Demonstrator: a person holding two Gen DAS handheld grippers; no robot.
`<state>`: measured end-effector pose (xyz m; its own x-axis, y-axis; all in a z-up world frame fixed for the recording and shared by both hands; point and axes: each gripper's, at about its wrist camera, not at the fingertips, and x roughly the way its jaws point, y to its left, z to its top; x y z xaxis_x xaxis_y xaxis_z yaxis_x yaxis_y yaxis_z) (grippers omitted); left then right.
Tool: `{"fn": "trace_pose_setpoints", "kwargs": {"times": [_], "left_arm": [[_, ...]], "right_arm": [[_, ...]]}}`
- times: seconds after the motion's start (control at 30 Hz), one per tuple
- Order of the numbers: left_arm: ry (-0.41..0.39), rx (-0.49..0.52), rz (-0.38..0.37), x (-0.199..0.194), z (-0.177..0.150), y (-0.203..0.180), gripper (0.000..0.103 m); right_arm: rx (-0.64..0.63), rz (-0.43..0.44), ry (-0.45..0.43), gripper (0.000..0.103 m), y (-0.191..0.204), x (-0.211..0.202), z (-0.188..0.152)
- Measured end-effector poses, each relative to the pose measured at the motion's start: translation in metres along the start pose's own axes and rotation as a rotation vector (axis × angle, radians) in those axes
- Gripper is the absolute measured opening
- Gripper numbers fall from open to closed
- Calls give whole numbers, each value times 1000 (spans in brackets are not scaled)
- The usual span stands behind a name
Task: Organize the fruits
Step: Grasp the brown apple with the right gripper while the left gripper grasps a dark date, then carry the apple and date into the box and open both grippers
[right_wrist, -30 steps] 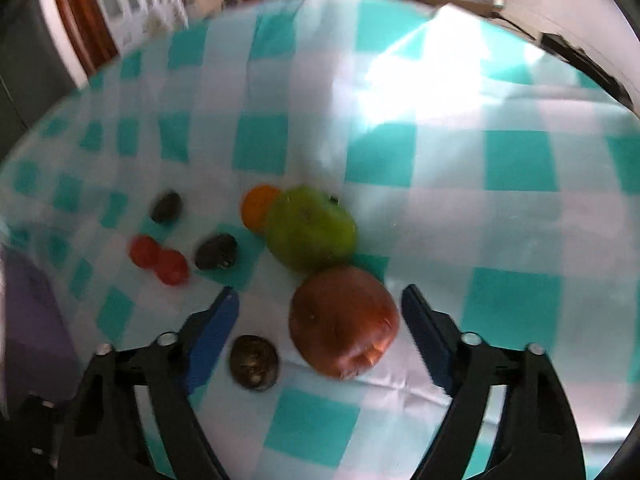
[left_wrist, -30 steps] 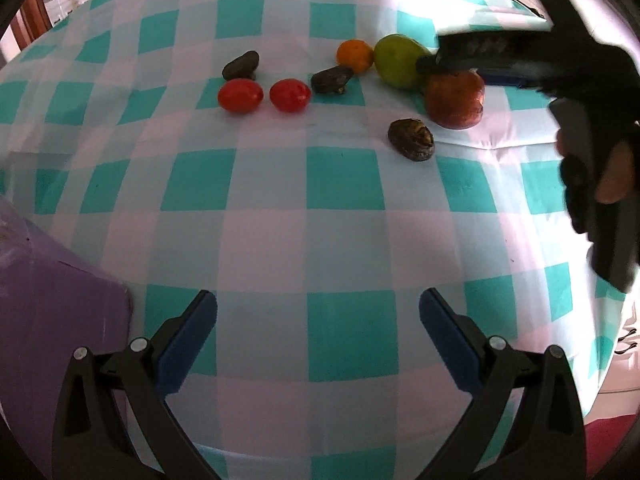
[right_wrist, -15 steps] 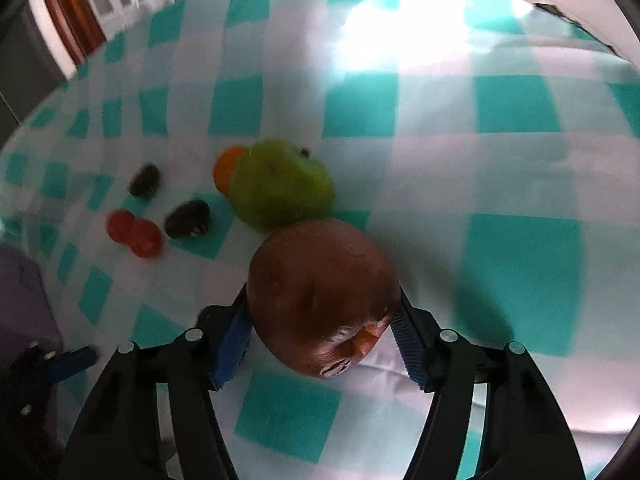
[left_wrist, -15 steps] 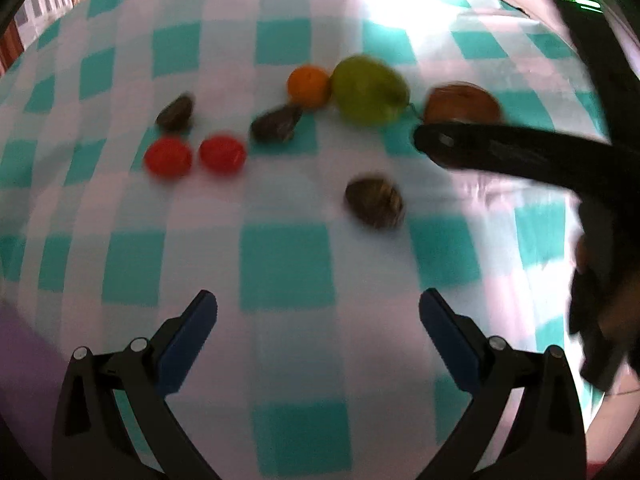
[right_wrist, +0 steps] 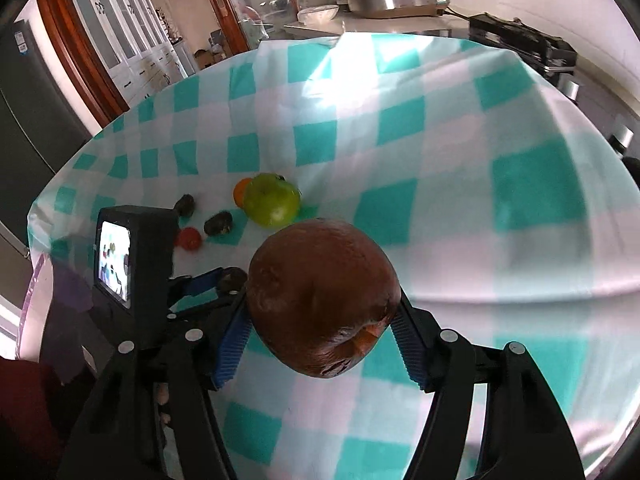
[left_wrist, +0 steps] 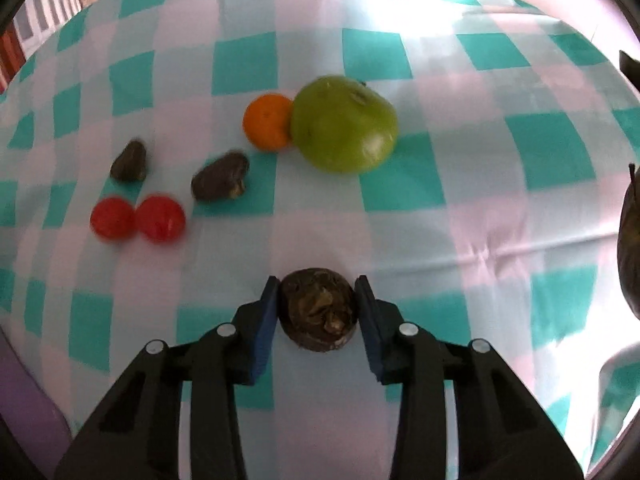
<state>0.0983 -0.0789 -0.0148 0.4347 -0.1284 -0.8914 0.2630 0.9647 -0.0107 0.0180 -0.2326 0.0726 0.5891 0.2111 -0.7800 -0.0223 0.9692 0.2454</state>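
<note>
Left wrist view: the left tool (left_wrist: 316, 306) has just been closing, and its blue pads now sit against both sides of a small dark wrinkled fruit (left_wrist: 318, 312) that rests on the checked desk (left_wrist: 400, 196).
Left tool state: clenched on the small dark fruit, not yet lifted as far as I can judge.
Right tool state: the right tool (right_wrist: 320, 332) grasps a large brown fruit (right_wrist: 322, 296) across its middle, held clear above the cloth.
Fruit on the desk: a green apple (left_wrist: 345, 124) touching an orange (left_wrist: 267, 126); two more dark fruits (left_wrist: 220, 176) (left_wrist: 129, 161); two red tomatoes (left_wrist: 160, 219) (left_wrist: 112, 218) touching each other, near the left side.
Brown fruit handling: looks fairly heavy and firm, but has a split, bruised patch low on its near side; I would keep the pads on the sound flanks and set it down gently.
Small dark fruit handling: light, shrivelled, probably a little soft and uneven; a modest squeeze across its widest part should do, since a hard pinch could crush it or make it pop out.
Apple handling: smooth and round, likely slippery; take it across the middle.
Risk: the two tools work near each other, so paths may cross.
</note>
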Motion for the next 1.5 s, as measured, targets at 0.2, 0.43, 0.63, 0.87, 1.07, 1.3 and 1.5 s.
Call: {"fn": "trace_pose_setpoints", "kwargs": {"times": [0.2,0.43,0.63,0.87,1.07,1.3,1.5], "left_arm": [[-6,-97,-13,-58,-48,12,38],[-135,-175,23,-177,-81,25,38],[-288,-298,89,-278,-111,61,38],[-385,-383,136,-339,-132,92,38],[-432,-421,162,-368,-140,123,38],[-458,-443,188,-371,-143,175,38],[-427,-508,186,-362,-156,246,38]], "right_arm": [[-72,50,12,64,4,-26,-27],[-182,158,-22,64,30,-65,-40],[-329,291,-139,64,84,-112,-21],[-440,385,-191,64,137,-143,-5],[-466,437,-231,64,170,-154,13],[-532,441,-239,64,231,-140,27],[-598,460,-187,64,301,-114,27]]}}
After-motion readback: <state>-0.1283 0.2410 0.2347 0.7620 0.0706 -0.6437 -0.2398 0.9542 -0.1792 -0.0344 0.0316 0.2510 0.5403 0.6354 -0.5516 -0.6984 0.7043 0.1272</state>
